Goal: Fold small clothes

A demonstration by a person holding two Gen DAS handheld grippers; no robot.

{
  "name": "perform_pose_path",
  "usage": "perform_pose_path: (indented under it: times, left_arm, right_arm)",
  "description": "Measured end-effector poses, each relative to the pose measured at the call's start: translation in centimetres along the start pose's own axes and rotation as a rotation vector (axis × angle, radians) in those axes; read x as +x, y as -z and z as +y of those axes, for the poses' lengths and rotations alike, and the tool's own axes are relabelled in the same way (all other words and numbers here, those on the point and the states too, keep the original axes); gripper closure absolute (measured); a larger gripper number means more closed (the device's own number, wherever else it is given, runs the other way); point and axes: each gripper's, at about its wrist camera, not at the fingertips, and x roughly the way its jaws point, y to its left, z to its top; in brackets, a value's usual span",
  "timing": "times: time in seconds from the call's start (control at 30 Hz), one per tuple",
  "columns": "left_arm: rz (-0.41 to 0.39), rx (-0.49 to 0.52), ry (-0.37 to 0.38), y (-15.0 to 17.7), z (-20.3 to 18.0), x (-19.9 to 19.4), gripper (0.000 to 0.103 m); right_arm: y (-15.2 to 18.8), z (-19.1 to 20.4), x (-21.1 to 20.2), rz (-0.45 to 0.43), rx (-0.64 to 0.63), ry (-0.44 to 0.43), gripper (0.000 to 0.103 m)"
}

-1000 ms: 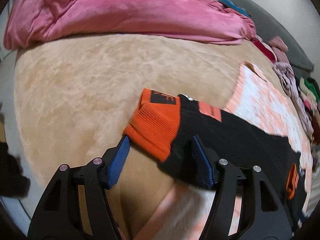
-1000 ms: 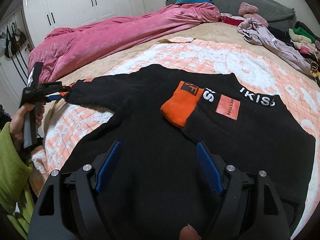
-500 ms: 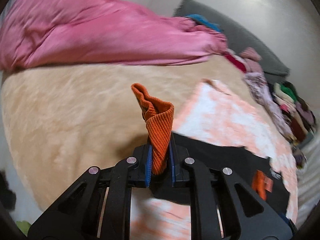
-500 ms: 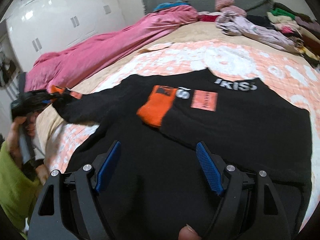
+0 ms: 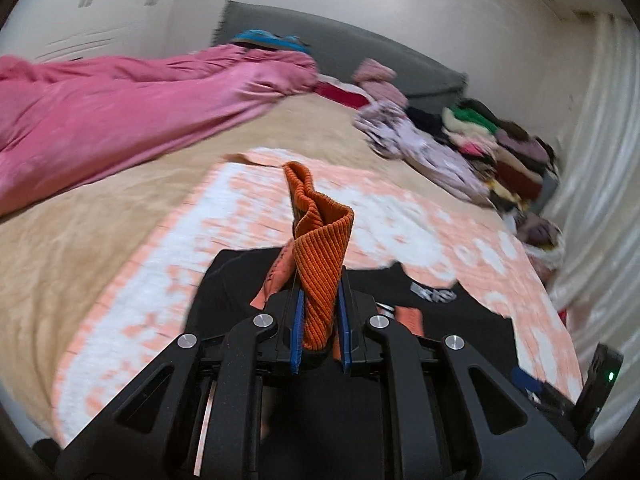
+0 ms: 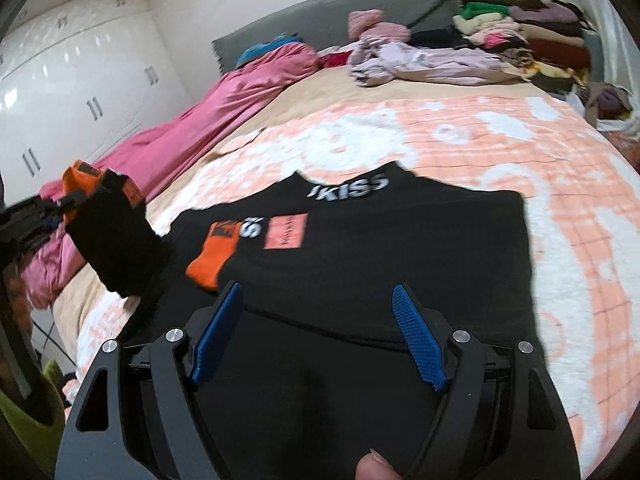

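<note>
Here the left hand-held gripper (image 5: 320, 332) is clamped on the orange ribbed cuff (image 5: 322, 256) of a black sweater (image 6: 360, 264), with the cuff standing up between its blue pads. In the right wrist view that sleeve (image 6: 116, 248) hangs lifted at the left edge, above the bed, while the sweater's body lies flat on a peach-and-white quilt (image 6: 500, 148). White letters at the collar read "KISS" (image 6: 350, 191), upside down from this side; more white lettering beside the second orange cuff (image 6: 214, 254), which lies on the chest, is partly covered. A salmon patch (image 6: 286, 231) next to it carries small print too blurred to read. The right hand-held gripper (image 6: 316, 332) hovers over the sweater's lower part, its jaws spread wide and holding nothing; a fingertip (image 6: 372, 466) shows at the bottom edge.

The quilt lies on a tan blanket (image 5: 80, 216). A pink duvet (image 5: 120, 108) is bunched along the left, white wardrobe doors (image 6: 80, 92) stand behind it, a grey headboard (image 6: 320, 28) closes the far end, and piled clothes (image 6: 520, 36) crowd the right corner.
</note>
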Motion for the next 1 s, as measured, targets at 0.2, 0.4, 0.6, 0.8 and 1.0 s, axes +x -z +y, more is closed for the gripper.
perform_pose_path:
  times: [0.2, 0.4, 0.6, 0.8, 1.0]
  left_arm:
    - [0.069, 0.094, 0.057, 2.5, -5.1, 2.4, 0.096]
    - [0.16, 0.187, 0.1, 5.7, -9.0, 5.4, 0.096]
    - [0.22, 0.261, 0.137, 8.4, -12.4, 7.4, 0.096]
    - [0.308, 0.355, 0.211, 11.3, -15.1, 9.7, 0.079]
    - [0.325, 0.401, 0.249, 13.0, -14.6, 8.6, 0.074]
  right_arm:
    - [-0.5, -2.7, -2.1, -0.056, 0.041, 0.031, 0.027]
    - [-0.8, -5.1, -3.7, -0.096, 0.102, 0.054, 0.027]
    - [-1.0, -6.4, -4.7, -0.125, 0.139, 0.063, 0.027]
    - [-1.1, -7.2, -5.2, -0.14, 0.163, 0.075, 0.027]
    - [-0.8, -7.4, -4.3, -0.11, 0.166, 0.056, 0.027]
